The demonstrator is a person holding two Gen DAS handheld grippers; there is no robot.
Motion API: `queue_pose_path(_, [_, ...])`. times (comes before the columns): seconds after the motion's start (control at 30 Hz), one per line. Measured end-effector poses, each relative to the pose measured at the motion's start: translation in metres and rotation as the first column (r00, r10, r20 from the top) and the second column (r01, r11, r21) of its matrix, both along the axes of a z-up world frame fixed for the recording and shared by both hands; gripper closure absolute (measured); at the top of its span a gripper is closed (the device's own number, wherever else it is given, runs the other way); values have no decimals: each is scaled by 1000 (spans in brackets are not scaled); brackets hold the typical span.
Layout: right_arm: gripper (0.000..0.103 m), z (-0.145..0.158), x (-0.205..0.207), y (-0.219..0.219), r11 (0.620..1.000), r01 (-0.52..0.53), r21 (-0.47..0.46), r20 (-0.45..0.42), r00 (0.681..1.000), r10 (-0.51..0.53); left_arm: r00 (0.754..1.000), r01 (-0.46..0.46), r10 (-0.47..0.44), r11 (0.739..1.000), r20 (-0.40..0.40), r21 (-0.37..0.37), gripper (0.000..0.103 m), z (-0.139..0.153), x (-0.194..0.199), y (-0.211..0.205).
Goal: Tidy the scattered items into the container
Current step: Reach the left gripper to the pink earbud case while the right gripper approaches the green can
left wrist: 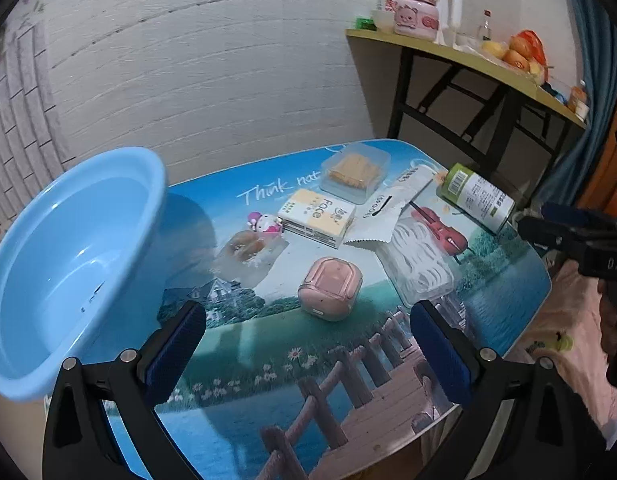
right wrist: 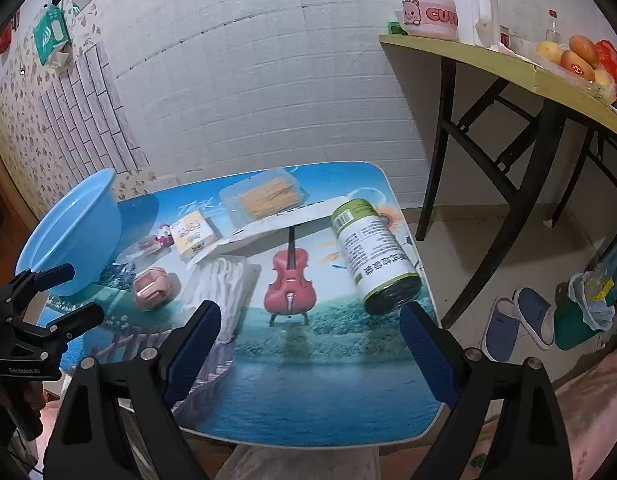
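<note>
Right wrist view: both the right gripper (right wrist: 308,354) and left gripper (left wrist: 306,354) hover spread and empty; the sideways canister (right wrist: 374,254) near the surface (right wrist: 328,392) edge could roll off if nudged.

Left gripper (left wrist: 308,344): jaws spread wide, nothing held between the blue ribbed pads (left wrist: 176,354); seen from the right wrist view at 9 o'clock (right wrist: 64,296), fingers parted. Right gripper (right wrist: 310,352): jaws spread wide, nothing gripped between the blue pads (right wrist: 428,354); seen from the left wrist view at 3 o'clock (left wrist: 548,224).
</note>
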State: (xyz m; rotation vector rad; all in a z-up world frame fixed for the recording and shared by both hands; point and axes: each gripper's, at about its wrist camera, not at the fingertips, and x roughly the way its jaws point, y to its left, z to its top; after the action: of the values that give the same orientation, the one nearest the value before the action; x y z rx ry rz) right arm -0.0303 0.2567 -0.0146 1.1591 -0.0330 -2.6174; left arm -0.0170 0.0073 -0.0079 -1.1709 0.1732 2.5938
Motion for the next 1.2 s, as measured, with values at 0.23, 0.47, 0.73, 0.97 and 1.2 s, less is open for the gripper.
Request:
queue_pose_path(0.23, [10, -6, -16, 6, 1000, -14, 27, 7, 1000, 14, 997, 65, -65, 998, 49, 13, 17, -18, -16, 6])
queue_pose_path(0.47, [10, -16, -35, 12, 999, -19, 37, 20, 1000, 19, 992, 106, -107, 994, 62, 19, 28, -28, -26, 8])
queue_pose_path(0.73, [10, -23, -52, 15, 999, -37, 40, 32, 999, 36, 985, 165, -166, 986, 57, 21, 35, -32, -37, 13])
queue_pose_path(0.97, [10, -27, -63, 15, 995, -79, 54, 23, 997, 78, 978, 195, -196, 981, 73, 19, 35, -37, -42, 21])
queue_pose_path(1.2, [10, -31, -81, 18, 986, -167, -6, 42, 985, 167, 967, 241, -242, 970, 78, 16, 48, -41, -45, 25])
